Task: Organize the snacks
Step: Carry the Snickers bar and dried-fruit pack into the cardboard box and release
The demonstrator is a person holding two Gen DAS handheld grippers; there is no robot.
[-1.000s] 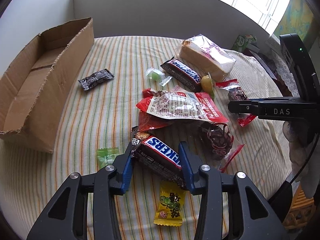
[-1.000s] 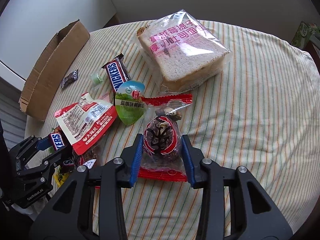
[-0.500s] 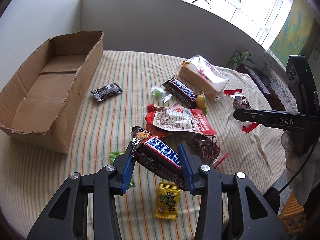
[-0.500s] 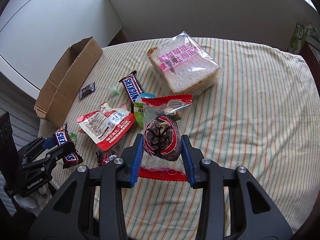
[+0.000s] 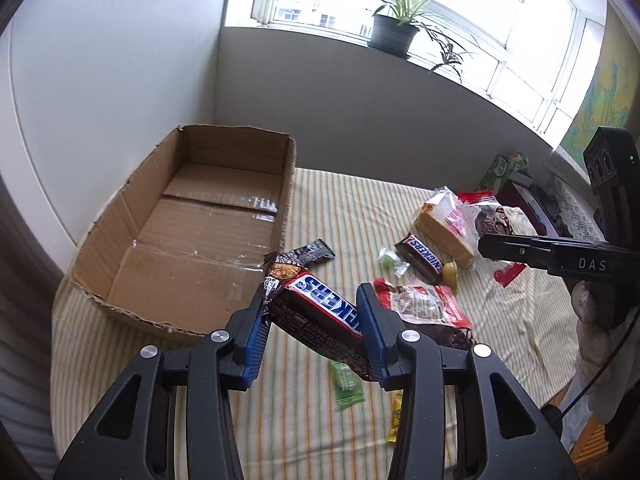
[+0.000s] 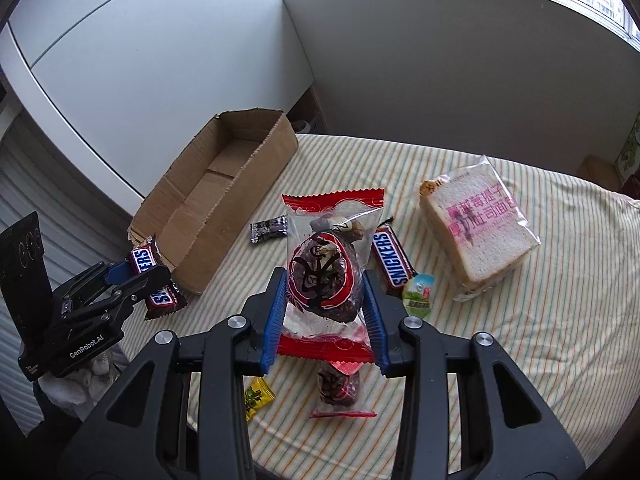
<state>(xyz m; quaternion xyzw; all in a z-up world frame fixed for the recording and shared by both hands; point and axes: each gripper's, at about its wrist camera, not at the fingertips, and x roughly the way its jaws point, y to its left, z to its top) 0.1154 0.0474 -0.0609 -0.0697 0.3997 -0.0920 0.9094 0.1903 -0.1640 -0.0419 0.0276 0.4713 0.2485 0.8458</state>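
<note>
My left gripper (image 5: pixel 310 312) is shut on a Snickers bar (image 5: pixel 316 312), lifted off the striped cloth beside the open cardboard box (image 5: pixel 192 240). From the right wrist view that same left gripper (image 6: pixel 132 274) shows at the left, by the box's (image 6: pixel 224 208) near corner. My right gripper (image 6: pixel 325 300) is shut on a clear, red-edged packet with a dark pastry (image 6: pixel 324 276), held up over the table. In the left wrist view the right gripper (image 5: pixel 496 246) hangs at the right with that packet (image 5: pixel 486 216).
On the striped table (image 6: pixel 520 340) lie a bagged bread slice (image 6: pixel 476 228), a second Snickers (image 6: pixel 392 256), a small dark candy (image 6: pixel 269 229), a green jelly cup (image 6: pixel 418 290), a yellow candy (image 6: pixel 256 396) and another dark pastry packet (image 6: pixel 338 388). A red snack pouch (image 5: pixel 420 304) and green candy (image 5: pixel 346 384) lie nearby.
Both grippers rose off the table with their snacks. The left one swung toward the cardboard box, which now shows its open inside; the right one lifted its pastry packet clear.
</note>
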